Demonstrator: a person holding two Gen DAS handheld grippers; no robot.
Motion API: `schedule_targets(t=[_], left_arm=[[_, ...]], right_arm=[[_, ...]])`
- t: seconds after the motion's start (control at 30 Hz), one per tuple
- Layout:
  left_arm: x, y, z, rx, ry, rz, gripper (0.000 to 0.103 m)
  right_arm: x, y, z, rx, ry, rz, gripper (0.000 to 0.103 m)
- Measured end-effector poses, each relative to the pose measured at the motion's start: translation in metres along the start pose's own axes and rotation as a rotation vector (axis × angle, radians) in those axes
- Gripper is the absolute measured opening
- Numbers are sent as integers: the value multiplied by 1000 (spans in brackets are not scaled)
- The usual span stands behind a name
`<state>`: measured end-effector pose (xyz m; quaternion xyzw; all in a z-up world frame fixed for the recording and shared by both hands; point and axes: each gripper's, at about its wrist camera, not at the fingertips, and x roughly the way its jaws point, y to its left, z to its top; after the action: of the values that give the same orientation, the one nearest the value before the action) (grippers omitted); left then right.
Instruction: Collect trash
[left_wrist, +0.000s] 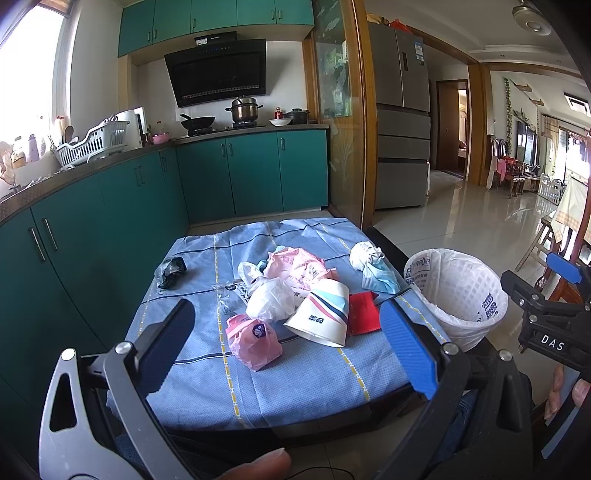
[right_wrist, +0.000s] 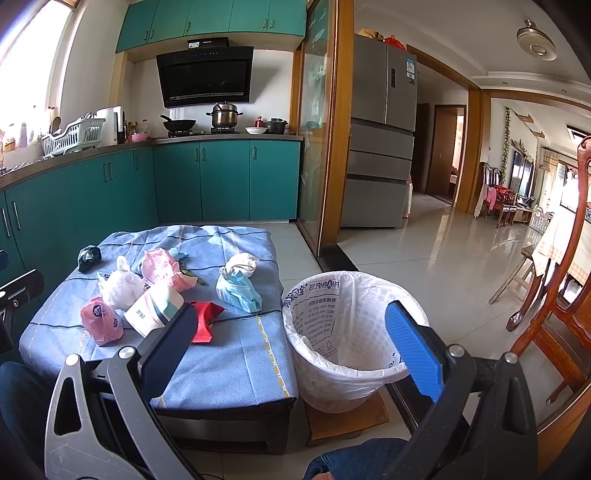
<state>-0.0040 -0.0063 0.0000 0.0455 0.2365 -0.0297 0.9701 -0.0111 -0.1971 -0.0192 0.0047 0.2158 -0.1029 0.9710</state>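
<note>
A low table with a blue cloth holds trash: a pink bag, a crushed paper cup, a white bag, a red wrapper, a blue face mask, a pink wrapper and a dark crumpled bag. A white lined bin stands right of the table. My left gripper is open and empty above the table's near side. My right gripper is open and empty, above the bin's near-left rim.
Teal kitchen cabinets run along the left and back. A fridge stands behind a wooden-framed glass door. A wooden chair is at the right. The bin sits on a cardboard piece.
</note>
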Motion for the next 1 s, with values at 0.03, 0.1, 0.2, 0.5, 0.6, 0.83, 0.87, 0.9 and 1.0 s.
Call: schedule_targets(t=[0.03,0.1,0.2,0.5,0.6,0.83,0.87,0.9,1.0], left_arm=[[0,0,0,0,0,0,100],[0,0,0,0,0,0,100],[0,0,0,0,0,-1,100],[0,0,-1,0,-1,0,100],[-1,-1,-1,2,-3,0,100],[-4,-2,-1,4,-8,-2,100],[-3,-2,-1,4,-7,-3,100],[-3,-2,-1,3,-8,-3,100],[-3,-2,-1,4,-7,-3,100]], right_arm=[[0,0,0,-1,0,-1,100],[0,0,0,0,0,-3,100],[0,0,-1,0,1,-3,100],[-1,2,-1,-2,-3,-9,100],[-2,2,0,-2,-5,-13,100],[-5,2,0,1,-8,-19,100],[-5,2,1,0,-8,-20,100],[-6,2,0,-1,-8,-20,100],[-6,2,1,0,-7,-21,100]])
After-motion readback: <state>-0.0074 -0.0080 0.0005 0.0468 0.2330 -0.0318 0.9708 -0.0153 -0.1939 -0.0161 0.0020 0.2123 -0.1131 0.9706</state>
